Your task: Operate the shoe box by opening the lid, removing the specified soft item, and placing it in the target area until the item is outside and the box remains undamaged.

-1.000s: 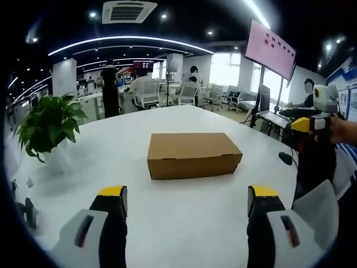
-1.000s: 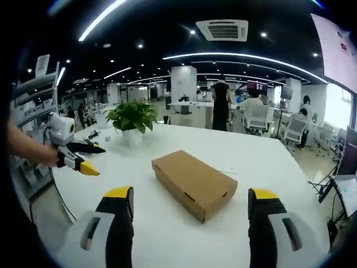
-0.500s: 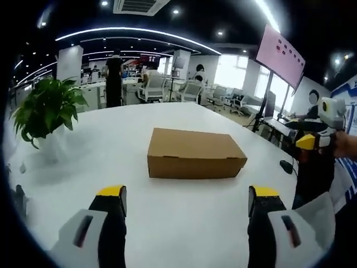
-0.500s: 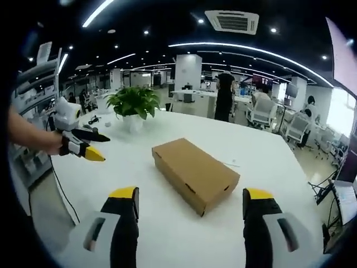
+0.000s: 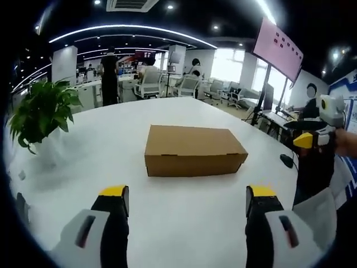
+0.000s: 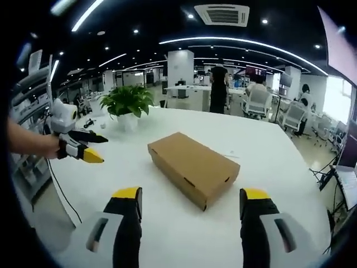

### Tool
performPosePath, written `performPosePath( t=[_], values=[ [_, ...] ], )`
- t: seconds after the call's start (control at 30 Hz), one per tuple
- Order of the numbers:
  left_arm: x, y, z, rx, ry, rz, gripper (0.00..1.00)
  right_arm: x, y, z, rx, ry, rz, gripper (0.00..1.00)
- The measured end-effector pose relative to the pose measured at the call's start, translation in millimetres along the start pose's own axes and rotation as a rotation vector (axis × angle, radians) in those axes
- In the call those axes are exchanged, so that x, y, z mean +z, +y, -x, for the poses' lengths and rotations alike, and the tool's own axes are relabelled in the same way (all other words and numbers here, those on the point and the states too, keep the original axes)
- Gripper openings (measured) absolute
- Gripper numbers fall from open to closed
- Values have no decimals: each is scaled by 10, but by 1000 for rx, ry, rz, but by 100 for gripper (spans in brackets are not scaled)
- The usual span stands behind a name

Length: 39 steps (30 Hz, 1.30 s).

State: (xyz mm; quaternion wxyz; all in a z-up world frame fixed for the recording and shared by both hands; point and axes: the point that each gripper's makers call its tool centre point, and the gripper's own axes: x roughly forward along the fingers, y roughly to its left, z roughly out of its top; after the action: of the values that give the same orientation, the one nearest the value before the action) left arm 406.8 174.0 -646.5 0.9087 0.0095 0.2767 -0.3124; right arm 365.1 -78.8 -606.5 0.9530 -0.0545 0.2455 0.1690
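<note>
My jaws on both sides stand spread wide and hold nothing. My left gripper (image 5: 187, 195) and my right gripper (image 6: 189, 198) both hover above the white table (image 5: 184, 234), well short of the work.

The cardboard shoe box (image 5: 192, 149) sits closed on the table, lid flat. From my left jaws it lies dead ahead at 12 o'clock, its long axis running 9 to 3 across my line, so I face one long side. From my right jaws the same shoe box (image 6: 192, 166) is also ahead, about 12 o'clock, but its long axis runs from 10 to 4, with a short end turned toward me. I judge neither side clearly nearer; the lid's long front edge looks like the natural place to lift, and my left faces it squarely.

In the left gripper view my right gripper (image 5: 312, 139) hangs at 3 o'clock; in the right gripper view my left gripper (image 6: 83, 148) hangs at 9 o'clock.

Count: one shoe box, two grippers, one potted plant (image 6: 125, 103) beyond the box. The soft item I cannot see; presumably it is inside.
</note>
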Motion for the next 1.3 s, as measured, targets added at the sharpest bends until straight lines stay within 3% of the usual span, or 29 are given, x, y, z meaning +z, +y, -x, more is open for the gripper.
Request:
performPosePath(
  t=[0.13, 0.17, 0.2, 0.27, 0.37, 0.43, 0.53, 0.63, 0.77, 0.83, 0.93, 0.97, 1.03, 1.3],
  values=[
    [-45, 11, 12, 9, 4, -13, 86, -31, 35, -30, 26, -3, 11, 74],
    [-23, 5, 16, 1, -19, -14, 85, 40, 87, -42, 51, -41, 0, 77],
    [78, -30, 18, -24, -83, -26, 82, 85, 122, -43, 68, -63, -7, 80],
    [139, -39, 48, -27, -132, -20, 79, 96, 129, -43, 62, -59, 0, 80],
    [56, -3, 23, -21, -90, -20, 91, 78, 133, -73, 52, -43, 37, 79],
    [34, 27, 3, -19, -82, -24, 89, 69, 126, -91, 51, -43, 51, 76],
    [15, 64, -46, -19, -62, -24, 90, 163, 108, -111, 47, -98, 68, 70],
    [-16, 113, -106, -17, -31, -24, 93, 101, 58, -190, 46, -47, 36, 78],
    [-20, 158, -180, -12, -4, -26, 97, 88, -17, -228, 22, -51, 51, 73],
    [-12, 169, -212, -12, -4, -25, 98, 94, -56, -246, 7, -68, 50, 73],
    [15, 188, -272, -7, -11, -9, 97, 28, -74, -307, 14, -28, 17, 72],
    [47, 183, -314, -12, -28, 37, 95, 27, -74, -311, 16, -34, 20, 70],
    [73, 199, -378, -9, -36, 51, 92, 66, -88, -317, 8, -64, 46, 63],
    [210, 185, -589, -22, -52, -4, 89, -40, -147, -440, -19, -4, 53, 66]
  ],
)
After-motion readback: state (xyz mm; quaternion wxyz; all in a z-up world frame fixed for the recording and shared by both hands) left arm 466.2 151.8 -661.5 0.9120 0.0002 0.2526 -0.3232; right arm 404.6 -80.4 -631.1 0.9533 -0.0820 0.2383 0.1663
